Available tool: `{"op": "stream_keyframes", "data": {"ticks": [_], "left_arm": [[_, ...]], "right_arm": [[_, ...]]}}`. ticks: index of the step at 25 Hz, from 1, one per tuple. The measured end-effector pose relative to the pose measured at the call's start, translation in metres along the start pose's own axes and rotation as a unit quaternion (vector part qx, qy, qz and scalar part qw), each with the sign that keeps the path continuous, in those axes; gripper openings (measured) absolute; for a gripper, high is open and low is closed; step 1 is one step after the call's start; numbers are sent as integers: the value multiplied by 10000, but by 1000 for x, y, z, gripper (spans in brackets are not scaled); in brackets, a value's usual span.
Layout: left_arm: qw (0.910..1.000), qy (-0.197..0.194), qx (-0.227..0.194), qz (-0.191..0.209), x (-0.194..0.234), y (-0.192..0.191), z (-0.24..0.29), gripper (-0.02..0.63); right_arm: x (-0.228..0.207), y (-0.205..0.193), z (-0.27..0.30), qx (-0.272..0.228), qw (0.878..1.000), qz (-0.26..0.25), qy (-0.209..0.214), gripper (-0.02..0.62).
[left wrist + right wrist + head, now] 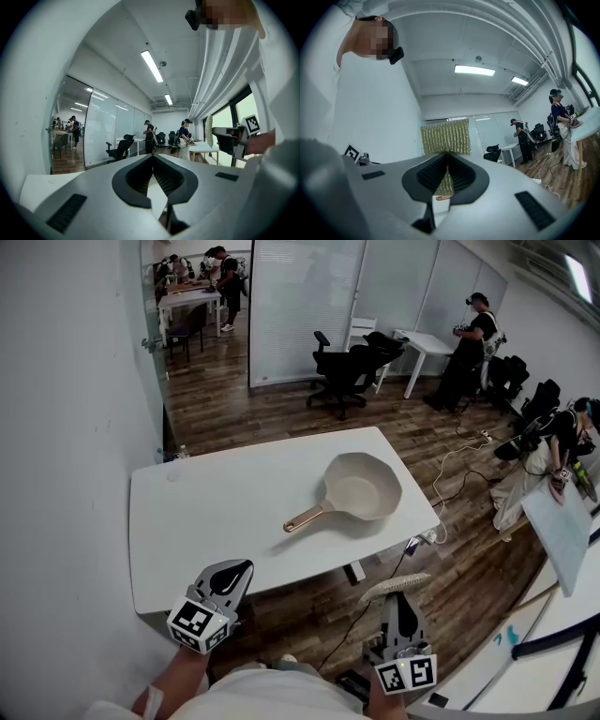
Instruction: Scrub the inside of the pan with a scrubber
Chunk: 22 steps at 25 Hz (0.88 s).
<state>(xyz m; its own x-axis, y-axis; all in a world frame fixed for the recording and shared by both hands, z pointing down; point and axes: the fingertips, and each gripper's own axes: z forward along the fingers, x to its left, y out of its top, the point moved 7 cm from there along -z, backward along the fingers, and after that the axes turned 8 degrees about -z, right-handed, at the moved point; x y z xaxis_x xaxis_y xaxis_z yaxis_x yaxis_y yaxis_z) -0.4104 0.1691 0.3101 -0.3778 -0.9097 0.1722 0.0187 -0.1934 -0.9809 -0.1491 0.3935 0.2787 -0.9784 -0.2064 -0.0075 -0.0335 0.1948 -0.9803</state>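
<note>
From the head view, a cream faceted pan (364, 486) with a copper-toned handle sits on the white table (216, 512), well apart from the left gripper (234, 571) and right gripper (400, 604). Left gripper view: jaws pressed together, empty. Right gripper view: jaws clamped on a flat yellow-green mesh scrubber (445, 137).

The pan (366, 486) looks matt, its handle (305, 517) coppery metal, the scrubber (396, 586) coarsely woven

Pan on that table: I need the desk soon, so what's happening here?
A person holds a gripper in each hand, both short of the table. The right gripper is shut on a scrubber; the left gripper is shut and empty. The pan sits on the table untouched, scrubbing not yet begun.
</note>
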Motion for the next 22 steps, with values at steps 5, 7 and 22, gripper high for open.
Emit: {"op": "stream_keyframes", "data": {"ticks": [5,7,22], "left_arm": [[10000,20,8,77,-8,3,22,12],[10000,36,25,88,-11,3,28,12],[9998,170,-28,74,-27,-8,55,12]], "right_arm": [[-21,-3,10,-71,9999,71,68,25],[-28,-5,12,-87,9999,112,95,25],[-63,-18,14,-83,9995,231,220,25]]}}
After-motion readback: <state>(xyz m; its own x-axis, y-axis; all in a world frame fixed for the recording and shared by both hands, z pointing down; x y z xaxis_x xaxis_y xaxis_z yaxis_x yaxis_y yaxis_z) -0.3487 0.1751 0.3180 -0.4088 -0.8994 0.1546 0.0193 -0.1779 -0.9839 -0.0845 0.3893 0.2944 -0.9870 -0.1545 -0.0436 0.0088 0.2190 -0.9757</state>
